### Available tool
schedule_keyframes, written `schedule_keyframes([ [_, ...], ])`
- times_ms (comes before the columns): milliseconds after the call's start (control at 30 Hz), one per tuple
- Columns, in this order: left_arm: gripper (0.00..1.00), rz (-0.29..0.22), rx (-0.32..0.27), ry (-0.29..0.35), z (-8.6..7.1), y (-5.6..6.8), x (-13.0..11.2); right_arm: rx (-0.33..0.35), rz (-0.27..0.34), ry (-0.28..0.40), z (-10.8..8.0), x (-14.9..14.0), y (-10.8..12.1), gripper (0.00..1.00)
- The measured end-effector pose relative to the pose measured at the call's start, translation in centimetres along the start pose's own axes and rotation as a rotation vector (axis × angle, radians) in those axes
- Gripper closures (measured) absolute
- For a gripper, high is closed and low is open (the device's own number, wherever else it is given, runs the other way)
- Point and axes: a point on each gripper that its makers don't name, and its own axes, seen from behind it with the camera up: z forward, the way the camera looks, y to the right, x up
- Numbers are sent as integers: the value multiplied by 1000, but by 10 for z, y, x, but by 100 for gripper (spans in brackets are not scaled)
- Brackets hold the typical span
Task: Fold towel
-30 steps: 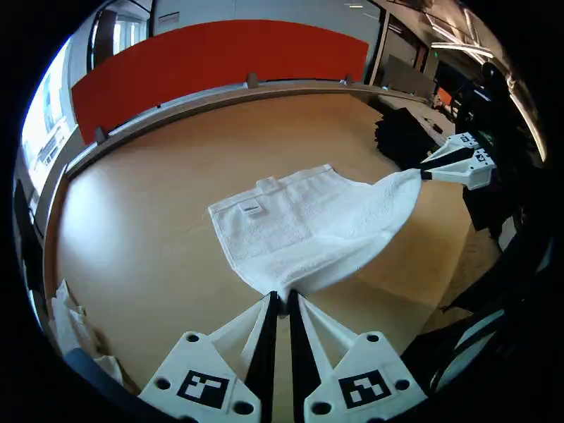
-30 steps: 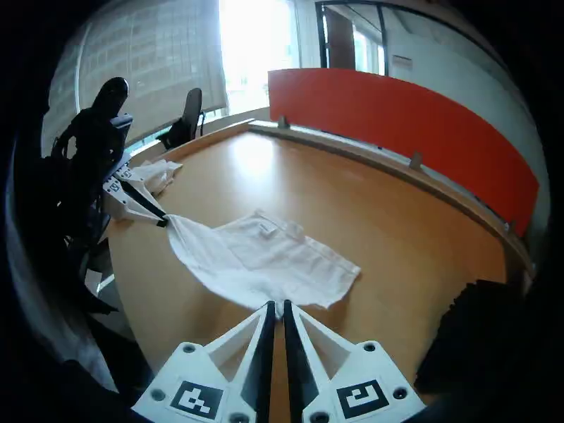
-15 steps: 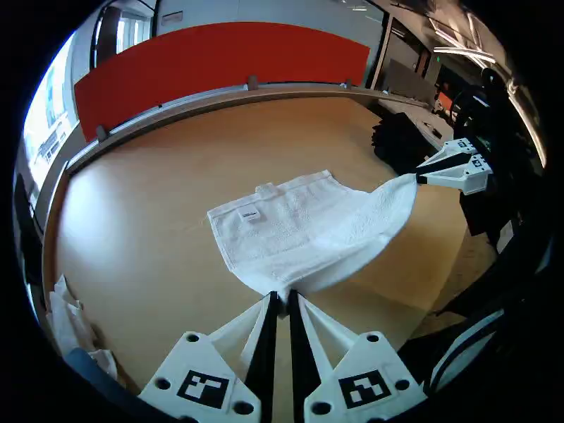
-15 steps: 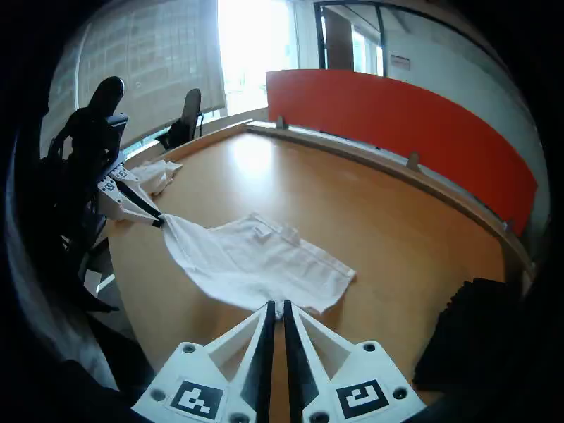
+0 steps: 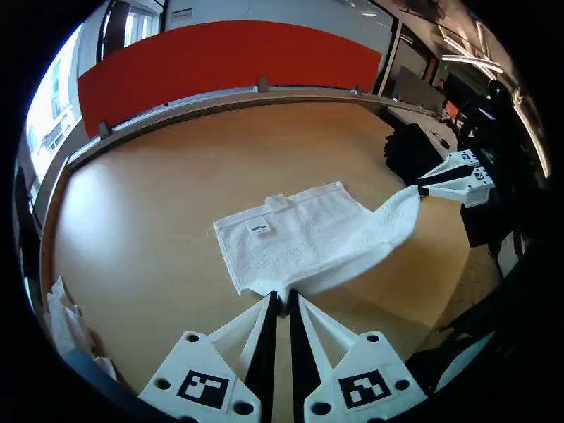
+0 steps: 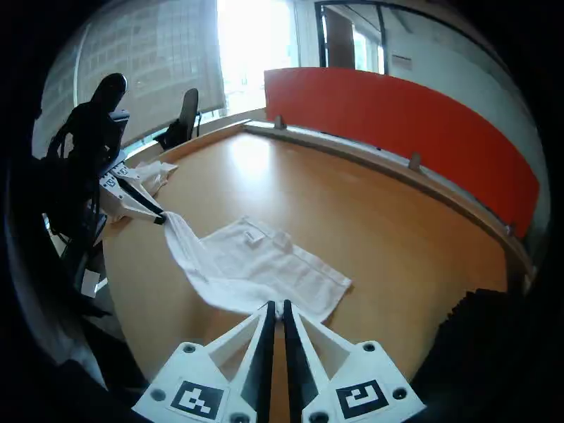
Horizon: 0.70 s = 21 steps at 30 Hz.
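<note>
Where the towel (image 5: 303, 236) lay: mostly flat on the wooden table (image 5: 141, 190), its near edge lifted between my two grippers.
Left gripper (image 5: 282, 296): I saw its fingers pinched tight on one near corner.
Right gripper (image 6: 276, 304): fingers closed likewise on the other corner.

Your left gripper (image 5: 282, 296), at 6 o'clock in the left gripper view, and right gripper (image 5: 421, 190), at 3 o'clock, both pinch the towel (image 5: 303, 236).

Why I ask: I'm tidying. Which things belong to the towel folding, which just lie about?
In the job: towel; left hand-held gripper; right hand-held gripper.
Lying about: white cloth; black pile; red screen; chair.
</note>
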Motion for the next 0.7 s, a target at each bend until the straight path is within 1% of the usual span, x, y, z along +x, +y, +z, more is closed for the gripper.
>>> schedule_keyframes([
  [167,88,-48,-2,-8,12,-5,2,2,9,-10,11,-4,6,91],
  [300,88,-82,-5,-10,20,-8,2,5,11,-12,17,-4,8,91],
  [500,88,-101,-5,-13,28,-14,7,7,6,-23,26,-6,12,91],
  [700,88,-101,1,-22,39,-24,13,6,2,-32,38,-4,22,91],
])
